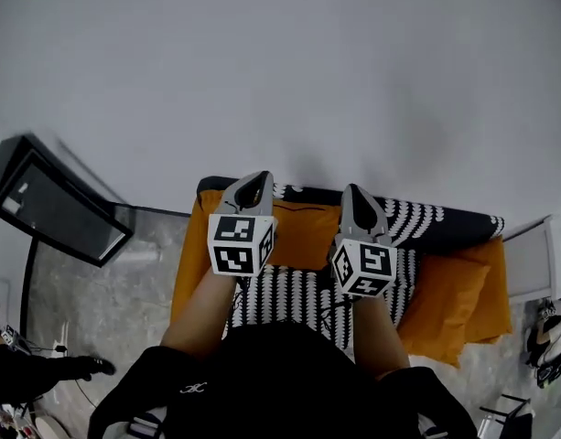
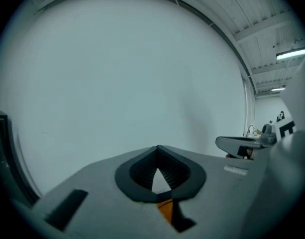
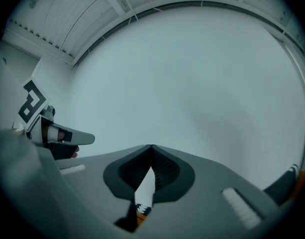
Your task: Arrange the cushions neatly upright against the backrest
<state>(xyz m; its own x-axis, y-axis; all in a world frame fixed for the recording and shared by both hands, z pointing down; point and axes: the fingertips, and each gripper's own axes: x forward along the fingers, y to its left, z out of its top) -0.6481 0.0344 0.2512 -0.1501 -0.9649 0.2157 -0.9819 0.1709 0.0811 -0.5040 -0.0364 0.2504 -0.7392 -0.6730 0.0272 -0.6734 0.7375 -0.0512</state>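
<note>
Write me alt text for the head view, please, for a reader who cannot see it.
A person holds the left tongs and right tongs, both shut and empty, side by side over a black-and-white patterned sofa with orange cushions. A plain pale wall fills the top half.

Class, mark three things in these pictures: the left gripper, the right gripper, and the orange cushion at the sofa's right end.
left gripper (image 1: pixel 260 177), head view, tip of its closed fingers.
right gripper (image 1: pixel 351 190), head view, tip of its closed fingers.
orange cushion (image 1: pixel 449 300), head view, middle of its face.
</note>
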